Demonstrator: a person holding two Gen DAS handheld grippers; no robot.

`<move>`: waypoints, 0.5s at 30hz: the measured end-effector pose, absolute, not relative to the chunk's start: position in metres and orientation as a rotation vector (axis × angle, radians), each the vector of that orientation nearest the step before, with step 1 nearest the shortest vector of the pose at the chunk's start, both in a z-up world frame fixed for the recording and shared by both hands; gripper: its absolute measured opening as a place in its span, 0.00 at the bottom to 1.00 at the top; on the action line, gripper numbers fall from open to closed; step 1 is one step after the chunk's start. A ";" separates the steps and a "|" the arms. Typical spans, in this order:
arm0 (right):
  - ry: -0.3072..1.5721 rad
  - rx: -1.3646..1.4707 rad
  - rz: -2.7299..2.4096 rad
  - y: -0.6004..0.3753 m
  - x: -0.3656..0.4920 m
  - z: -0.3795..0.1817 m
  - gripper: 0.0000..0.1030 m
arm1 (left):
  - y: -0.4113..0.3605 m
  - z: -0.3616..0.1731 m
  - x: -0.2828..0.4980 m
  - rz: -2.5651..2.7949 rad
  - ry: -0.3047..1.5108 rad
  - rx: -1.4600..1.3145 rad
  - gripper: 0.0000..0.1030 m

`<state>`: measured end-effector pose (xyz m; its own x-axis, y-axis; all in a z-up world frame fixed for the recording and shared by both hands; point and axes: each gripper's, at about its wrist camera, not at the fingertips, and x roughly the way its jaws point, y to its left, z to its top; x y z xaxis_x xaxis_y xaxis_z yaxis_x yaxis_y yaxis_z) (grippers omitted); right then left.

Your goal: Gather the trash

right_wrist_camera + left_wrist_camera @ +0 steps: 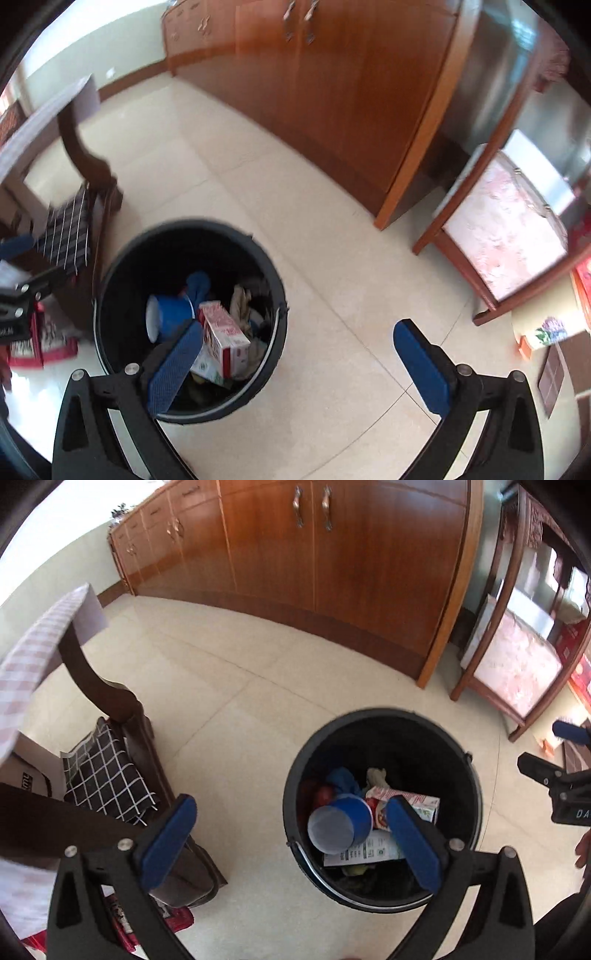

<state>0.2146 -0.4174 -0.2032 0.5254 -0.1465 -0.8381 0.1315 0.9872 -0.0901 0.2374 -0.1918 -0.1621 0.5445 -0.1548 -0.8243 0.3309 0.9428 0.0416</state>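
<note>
Both grippers' jaws wide apart, empty.

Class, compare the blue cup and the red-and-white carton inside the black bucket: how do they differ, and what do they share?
The blue cup is round with an open mouth; the red-and-white carton is boxy and closed. The cup is plain blue; the carton carries printing. Both lie on their sides atop the trash in the black bucket.

Black bin [384, 738] on tiled floor, blue cup [341, 825] and carton [225, 338] inside.
</note>
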 end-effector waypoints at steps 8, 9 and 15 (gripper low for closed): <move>0.876 0.075 -0.174 -0.389 0.181 -0.154 1.00 | -0.188 -0.104 0.196 -0.269 0.853 0.192 1.00; 0.872 0.083 -0.168 -0.385 0.177 -0.150 1.00 | -0.182 -0.101 0.193 -0.266 0.848 0.186 1.00; 0.837 0.063 -0.149 -0.349 0.151 -0.129 1.00 | -0.157 -0.087 0.174 -0.249 0.830 0.181 1.00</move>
<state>0.1512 -0.3492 -0.1295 0.6600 -0.1067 -0.7436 0.1563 0.9877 -0.0030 0.1735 -0.1568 -0.0873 0.6483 -0.1477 -0.7469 0.2886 0.9555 0.0617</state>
